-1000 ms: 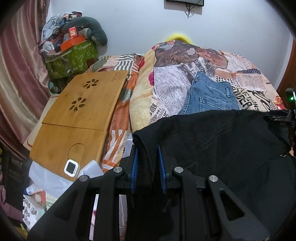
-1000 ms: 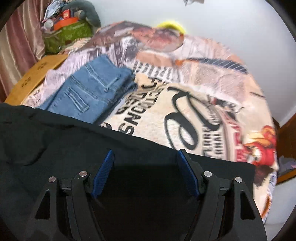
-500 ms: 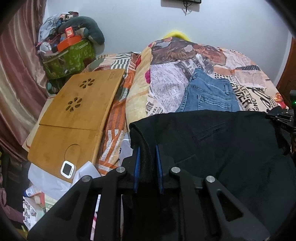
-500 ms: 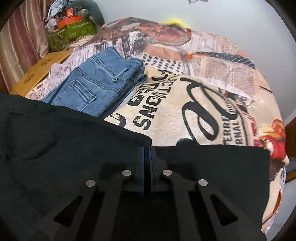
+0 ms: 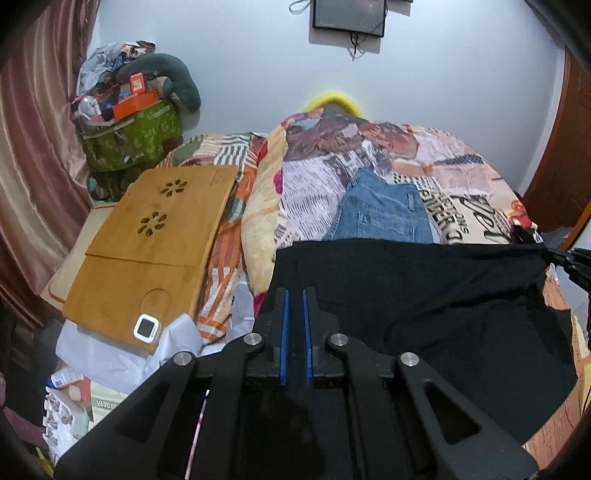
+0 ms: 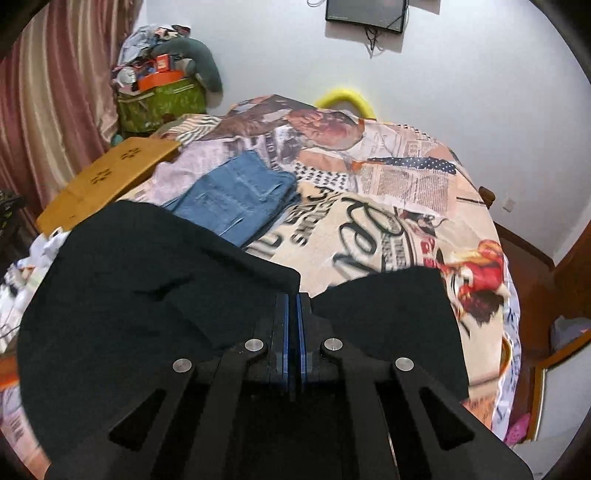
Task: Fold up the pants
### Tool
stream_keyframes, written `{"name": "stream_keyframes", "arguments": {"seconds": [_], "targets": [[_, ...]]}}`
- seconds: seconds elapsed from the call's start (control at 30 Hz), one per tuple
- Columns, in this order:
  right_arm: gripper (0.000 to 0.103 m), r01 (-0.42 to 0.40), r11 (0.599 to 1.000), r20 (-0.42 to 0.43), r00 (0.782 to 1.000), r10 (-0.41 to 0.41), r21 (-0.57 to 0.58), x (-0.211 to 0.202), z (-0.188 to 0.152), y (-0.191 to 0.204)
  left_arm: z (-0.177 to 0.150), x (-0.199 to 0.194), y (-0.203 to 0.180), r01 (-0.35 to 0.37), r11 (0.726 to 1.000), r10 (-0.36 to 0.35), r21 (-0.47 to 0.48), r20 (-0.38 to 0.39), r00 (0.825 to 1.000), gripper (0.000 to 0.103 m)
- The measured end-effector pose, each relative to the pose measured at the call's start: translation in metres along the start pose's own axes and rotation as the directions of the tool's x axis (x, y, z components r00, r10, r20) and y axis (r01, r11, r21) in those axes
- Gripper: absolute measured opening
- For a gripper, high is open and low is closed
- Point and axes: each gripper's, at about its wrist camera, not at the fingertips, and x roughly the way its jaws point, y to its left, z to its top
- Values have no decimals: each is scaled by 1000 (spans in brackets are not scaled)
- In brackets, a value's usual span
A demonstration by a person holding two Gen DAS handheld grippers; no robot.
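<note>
The left claw (image 5: 294,295) is clamped on the edge of the black pants (image 5: 424,295), its blue pads close together with a strip of dark cloth pinched between them. The right claw (image 6: 293,301) is likewise closed on the pants (image 6: 129,280), its pads almost meeting over a thin fold at the cloth's upper edge. In the left wrist view the right claw (image 5: 570,260) shows at the far right edge, at the other end of the taut top hem, so the garment hangs stretched between the two claws above the near part of the bed (image 5: 317,192).

From the right wrist view, the black cloth spreads wide to the left of the claw and a smaller flap drops to its right; how much of the lower part rests on the bed is hard to tell, since the claw bodies cover it.

Beyond the pants, a folded pair of blue jeans (image 5: 384,214) lies flat on the newspaper-print bedspread (image 6: 388,229). To the left of the bed sits a wooden lap tray (image 5: 155,243) with flower-shaped cut-outs, and a small white device (image 5: 146,326) rests on its near corner. Behind it a green bag (image 5: 129,140) is heaped with clutter. A dark screen (image 6: 364,11) hangs on the wall.
</note>
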Motion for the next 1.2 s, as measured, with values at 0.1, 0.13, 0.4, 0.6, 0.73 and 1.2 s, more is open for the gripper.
{"name": "stream_keyframes", "arguments": {"seconds": [0.1, 0.13, 0.4, 0.6, 0.73, 1.2], "targets": [[3, 6, 1000, -7, 1000, -6, -7, -9, -15, 9, 1, 13, 3, -26, 1000, 25, -9, -64, 998, 8], [3, 7, 1000, -8, 1000, -7, 0, -9, -18, 10, 4, 23, 5, -14, 1000, 11, -28, -97, 995, 13], [3, -6, 997, -3, 1000, 6, 79, 9, -17, -6, 41, 113, 4, 34, 996, -52, -85, -231, 972, 59], [3, -31, 994, -19, 999, 34, 107, 28, -21, -20, 68, 196, -7, 55, 996, -75, -67, -341, 937, 63], [3, -48, 991, -33, 998, 53, 126, 41, -25, -30, 61, 255, -12, 58, 997, -72, -45, -458, 886, 63], [3, -59, 990, -27, 998, 63, 126, 36, -27, -27, 51, 181, -24, -61, 995, 79, 82, -246, 966, 16]]}}
